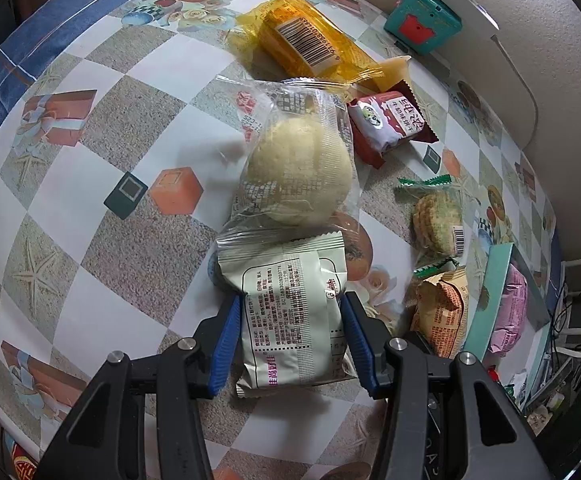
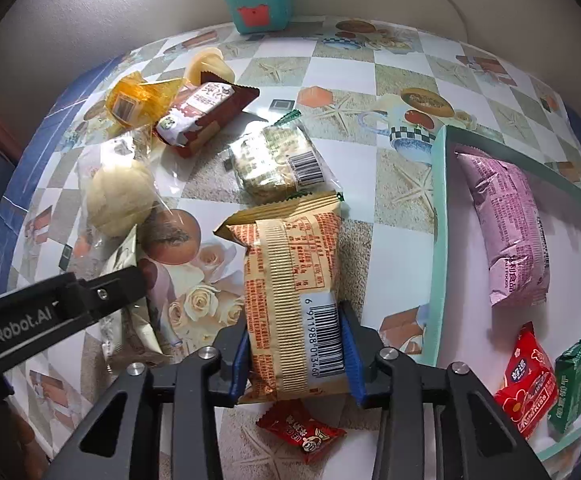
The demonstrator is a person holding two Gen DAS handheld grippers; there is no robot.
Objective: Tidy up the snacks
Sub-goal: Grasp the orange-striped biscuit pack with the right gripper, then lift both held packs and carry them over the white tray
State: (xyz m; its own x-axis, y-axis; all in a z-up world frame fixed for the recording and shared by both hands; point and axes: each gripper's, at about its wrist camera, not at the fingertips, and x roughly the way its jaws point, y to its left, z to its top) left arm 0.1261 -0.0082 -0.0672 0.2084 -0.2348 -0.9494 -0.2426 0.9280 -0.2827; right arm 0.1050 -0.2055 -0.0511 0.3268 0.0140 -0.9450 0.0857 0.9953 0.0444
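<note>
Counting the loose snacks on the desk (image 2: 346, 80) first: one yellow-orange packet (image 1: 306, 38), one dark red biscuit packet (image 1: 388, 124), one clear bag with a pale round bun (image 1: 296, 168), one green-trimmed clear pack of crackers (image 2: 276, 162), and one small red candy packet (image 2: 302, 434) lying right under the right tool. So five loose, plus the two being held.

Left tool (image 1: 290, 344) has its blue pads pressed against both sides of a pale green-grey packet (image 1: 290, 312), gripping it just beside the bun bag. Right tool (image 2: 294, 354) is clamped on a tan and orange packet (image 2: 290, 288), barcode side up, pads touching both edges, sitting between the cracker pack and the tray.

Only one container I can see: a teal-rimmed tray (image 2: 436, 240) on the right side of the desk. Inside it there's one pink packet (image 2: 506, 232), one red packet (image 2: 524, 384) and one green packet (image 2: 570, 384), with something else at the far edge too cut off to tell.

A teal box (image 2: 256, 2) sits at the back by the wall.
</note>
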